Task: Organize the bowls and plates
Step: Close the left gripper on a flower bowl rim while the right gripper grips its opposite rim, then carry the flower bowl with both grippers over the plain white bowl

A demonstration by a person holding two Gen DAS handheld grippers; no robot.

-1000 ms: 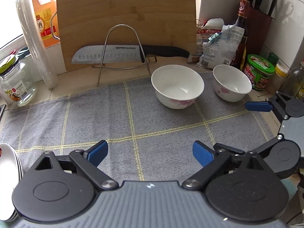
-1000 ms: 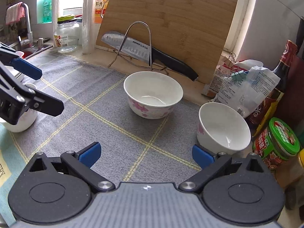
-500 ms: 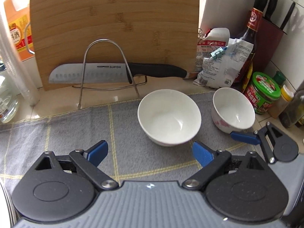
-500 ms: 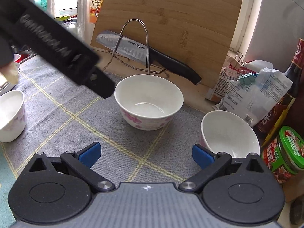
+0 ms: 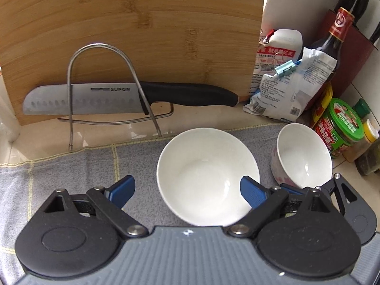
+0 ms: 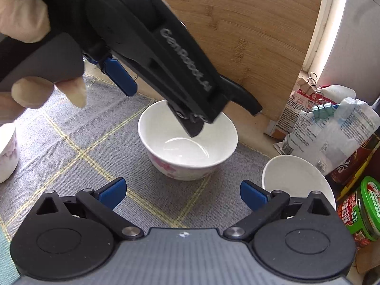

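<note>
Left view only: whole knife (image 5: 123, 97) with a black handle in a wire rack (image 5: 104, 87), flat against the board (image 5: 133, 30); a knife block at upper right.
Right view only: a hand (image 6: 28, 54) at upper left holding the left gripper (image 6: 163, 104) from outside; a third bowl (image 6: 7, 152) at the left edge; pink flowers on the near bowl's outer wall.
Near bowl (image 5: 207, 177): centre of the left view, upright on the grey cloth (image 5: 71, 173), white and empty inside. In the right view (image 6: 187, 140) it sits mid-frame.
Far bowl (image 5: 301, 156): right of the near bowl, apart from it, tilted toward the camera, pink print on its side, just beside a green-lidded jar (image 5: 342, 128). In the right view (image 6: 296, 180) it lies at lower right.
Left gripper (image 5: 187, 190): fingers spread wide and closing; in the right view one finger hangs inside the near bowl's rim, the other outside it at upper left. Neither pad presses the wall.
Right gripper (image 6: 181, 192): fingers spread, nothing between them but cloth; the far bowl lies just behind its right finger (image 6: 254, 194). In the left view it shows only partly at lower right.
</note>
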